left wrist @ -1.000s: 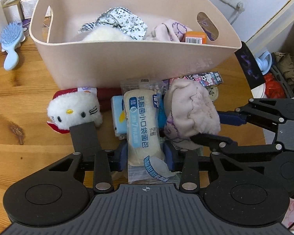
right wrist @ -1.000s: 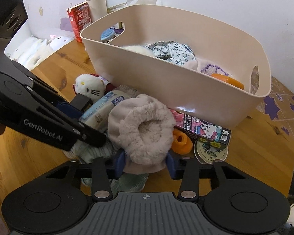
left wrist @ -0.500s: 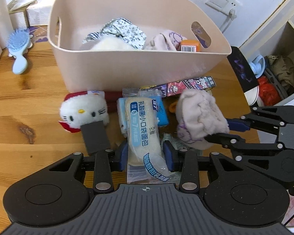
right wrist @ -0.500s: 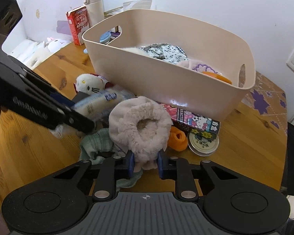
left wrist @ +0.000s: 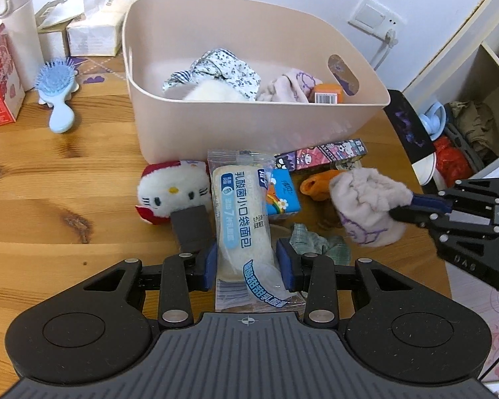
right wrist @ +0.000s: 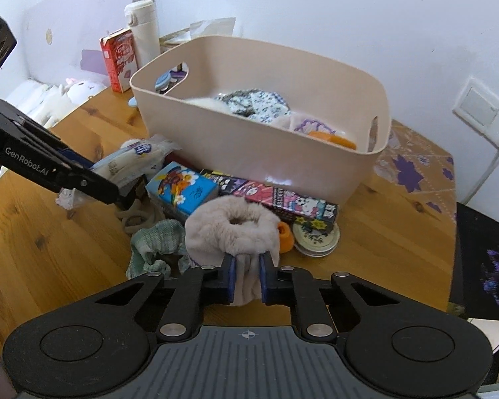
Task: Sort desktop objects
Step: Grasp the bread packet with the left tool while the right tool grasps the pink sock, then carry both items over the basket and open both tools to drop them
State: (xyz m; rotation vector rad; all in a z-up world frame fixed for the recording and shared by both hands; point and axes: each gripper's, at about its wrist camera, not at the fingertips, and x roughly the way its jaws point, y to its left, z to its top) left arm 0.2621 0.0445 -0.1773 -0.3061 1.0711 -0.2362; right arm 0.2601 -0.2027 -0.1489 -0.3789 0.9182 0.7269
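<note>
A: Beige bin [left wrist: 249, 133] at twelve o'clock from the left wrist, partly filled already: floral cloth [left wrist: 223, 69], something pale and fluffy, an orange box [left wrist: 329, 93]. About midway through, at a guess.

B: Agreed. Plenty left on the wooden table [left wrist: 50, 199] in front of it, though. Plush cat [left wrist: 173, 193] at ten o'clock, tissue pack [left wrist: 281, 196] and cartoon box [left wrist: 319, 156] toward one, green cloth [left wrist: 316, 242] at three, just beside the pad. Blue hairbrush [left wrist: 58, 99] well apart, out at ten.

A: And the tongs?

B: Left gripper [left wrist: 246, 259] clamped on the bread packet [left wrist: 241, 222], pads pressing both long sides, packet running toward twelve. Seen from the right wrist at nine o'clock, apparently raised off the table. Right gripper [right wrist: 246, 276]: jaws just been closing, now nipped almost together on the fleece sock [right wrist: 233, 229], with its fluffy cuff bunched above the pads.

A: Pose?

B: Both pointed steeply down and toward the bin, side by side, near but not touching — right one at three o'clock of the left. Likely next: over the rim, then release.
</note>
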